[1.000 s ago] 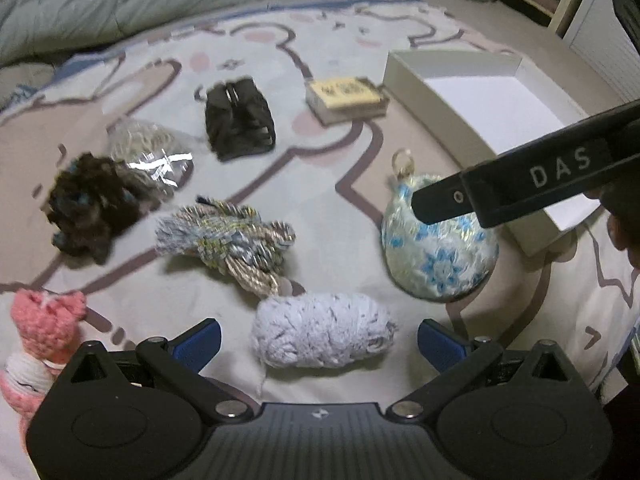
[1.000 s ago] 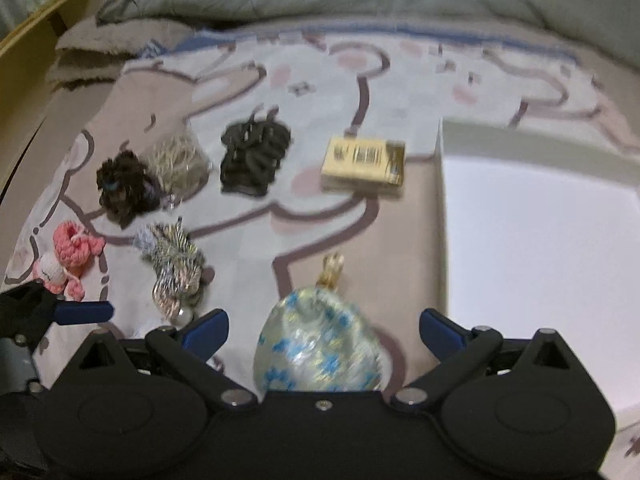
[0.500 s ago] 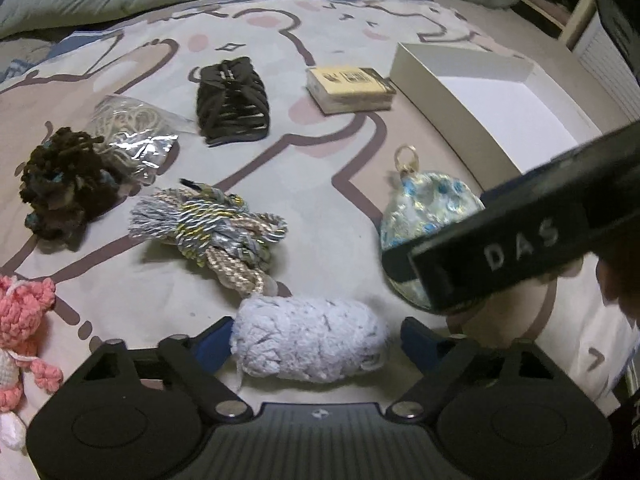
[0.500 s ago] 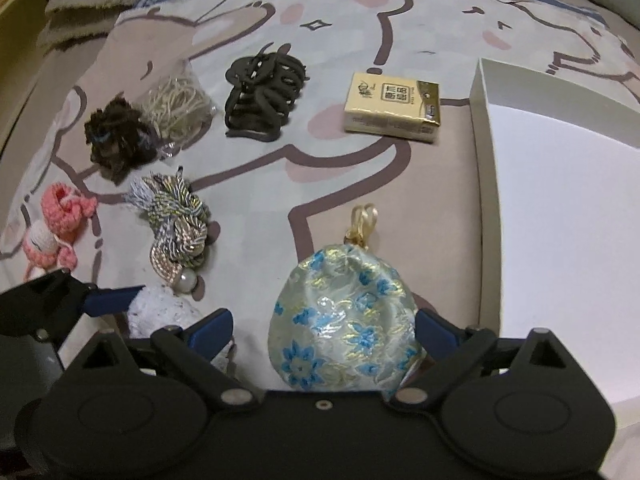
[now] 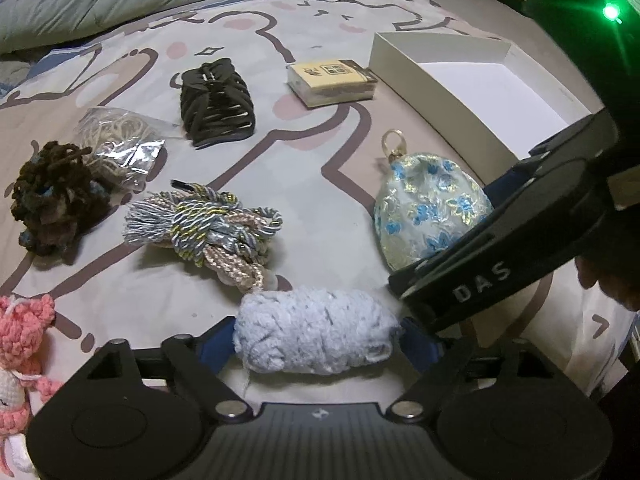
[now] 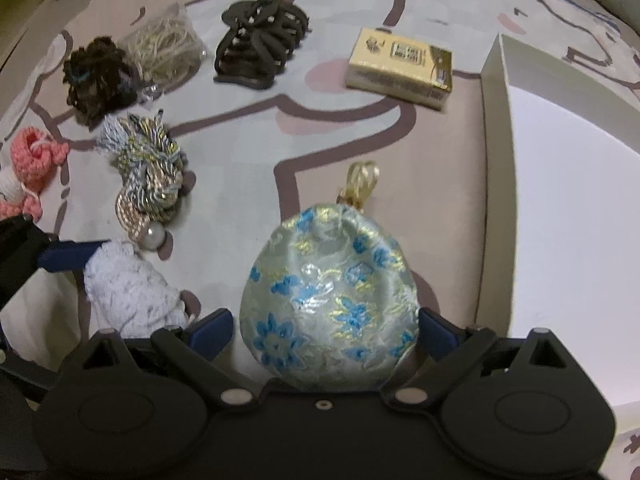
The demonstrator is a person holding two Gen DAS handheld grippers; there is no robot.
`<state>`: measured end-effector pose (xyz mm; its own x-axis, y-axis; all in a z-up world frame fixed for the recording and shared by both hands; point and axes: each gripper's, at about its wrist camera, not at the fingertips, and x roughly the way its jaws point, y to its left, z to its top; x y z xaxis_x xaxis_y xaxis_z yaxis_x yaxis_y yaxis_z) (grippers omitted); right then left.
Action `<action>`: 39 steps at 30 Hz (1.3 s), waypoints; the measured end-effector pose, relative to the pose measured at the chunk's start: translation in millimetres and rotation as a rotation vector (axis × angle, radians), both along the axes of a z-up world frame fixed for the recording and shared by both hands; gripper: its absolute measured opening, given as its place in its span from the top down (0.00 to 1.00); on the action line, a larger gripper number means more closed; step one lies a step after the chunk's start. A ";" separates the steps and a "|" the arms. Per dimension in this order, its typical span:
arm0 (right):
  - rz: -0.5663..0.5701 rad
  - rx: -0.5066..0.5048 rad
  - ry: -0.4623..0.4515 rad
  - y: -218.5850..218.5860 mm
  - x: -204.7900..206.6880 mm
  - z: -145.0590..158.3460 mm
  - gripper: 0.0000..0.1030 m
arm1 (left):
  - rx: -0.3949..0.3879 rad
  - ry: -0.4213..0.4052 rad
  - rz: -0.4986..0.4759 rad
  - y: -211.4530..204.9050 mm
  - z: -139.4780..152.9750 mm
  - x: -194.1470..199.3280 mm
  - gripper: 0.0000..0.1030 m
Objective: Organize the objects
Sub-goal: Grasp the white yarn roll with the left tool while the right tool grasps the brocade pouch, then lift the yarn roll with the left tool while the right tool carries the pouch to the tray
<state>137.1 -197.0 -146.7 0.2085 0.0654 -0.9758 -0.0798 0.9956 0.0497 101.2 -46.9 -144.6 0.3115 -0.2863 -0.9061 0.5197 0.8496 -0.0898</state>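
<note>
The white box [image 5: 436, 76] on the bed [image 5: 320, 184] shows only a bare white floor. The left claw [image 5: 318, 338] is opening, its blue fingers [image 5: 416, 344] flanking the pale yarn roll [image 5: 316, 336], which lies crosswise between them. The right claw [image 6: 326, 326] stands wide around the flowered pouch [image 6: 328, 300]; whether its pads touch is unclear. The pouch's gold loop [image 6: 360, 184] points away from the claw.
</note>
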 end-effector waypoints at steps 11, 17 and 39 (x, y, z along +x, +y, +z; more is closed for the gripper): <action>0.025 -0.011 -0.023 2.6 -0.7 4.5 0.22 | -0.003 0.004 0.024 2.9 -0.8 2.1 0.23; 0.032 0.014 -0.080 -1.9 -5.7 21.7 0.22 | -0.033 -0.020 0.052 11.1 13.1 -0.7 0.23; -0.050 0.061 -0.395 -20.3 -42.9 114.1 0.22 | -0.224 -0.204 0.279 57.4 102.8 -2.6 0.23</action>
<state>94.1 -217.3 -32.6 0.5713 0.1013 -0.8145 -0.0566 0.9949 0.0841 98.6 10.5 -41.8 0.5720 -0.3489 -0.7423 0.2988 0.9315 -0.2076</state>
